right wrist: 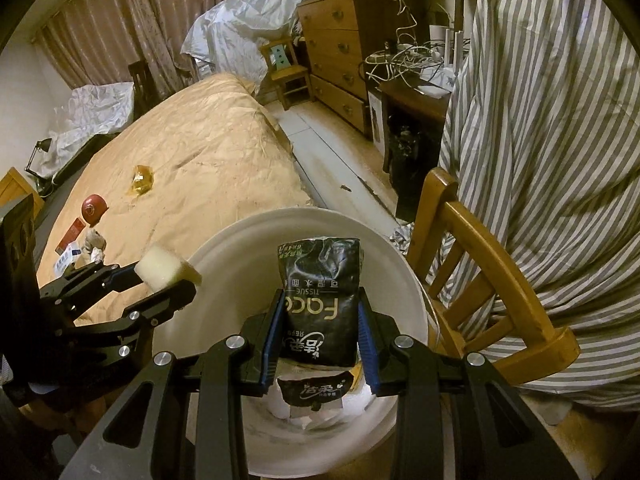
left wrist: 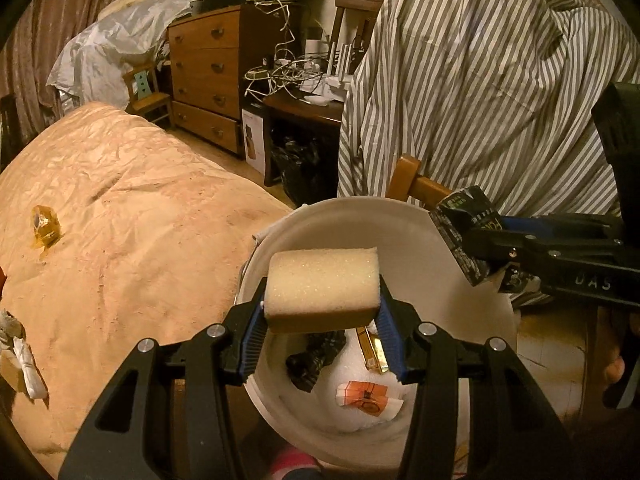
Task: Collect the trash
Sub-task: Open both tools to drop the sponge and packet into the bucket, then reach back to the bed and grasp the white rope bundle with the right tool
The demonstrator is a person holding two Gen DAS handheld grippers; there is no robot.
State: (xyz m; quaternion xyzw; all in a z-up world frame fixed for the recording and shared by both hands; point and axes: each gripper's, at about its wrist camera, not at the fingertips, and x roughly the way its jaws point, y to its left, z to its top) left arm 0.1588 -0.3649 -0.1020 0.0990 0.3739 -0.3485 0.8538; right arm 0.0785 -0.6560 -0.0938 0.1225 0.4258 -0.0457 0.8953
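Observation:
My left gripper (left wrist: pixel 320 320) is shut on a pale yellow sponge (left wrist: pixel 322 286) and holds it over the white bucket (left wrist: pixel 472 308). My right gripper (right wrist: pixel 320 328) is shut on a black tissue pack (right wrist: pixel 322 300), also above the white bucket (right wrist: pixel 224 264). Each gripper shows in the other's view: the right gripper (left wrist: pixel 476 248) with the pack (left wrist: pixel 464 232), the left gripper (right wrist: pixel 168 280) with the sponge (right wrist: pixel 164 270). Inside the bucket lie a black wrapper (left wrist: pixel 316 354), a gold wrapper (left wrist: pixel 372 350) and an orange-and-white scrap (left wrist: pixel 366 398). A yellow wrapper (right wrist: pixel 141 178) lies on the bed.
The tan bed (right wrist: pixel 200 160) fills the left; a red ball-like item (right wrist: pixel 94 208), a red packet (right wrist: pixel 72 232) and crumpled paper (right wrist: pixel 94 246) lie near its edge. A wooden chair (right wrist: pixel 472 264) draped with a striped cloth (right wrist: pixel 560 140) stands right of the bucket. A dresser (right wrist: pixel 340 52) stands behind.

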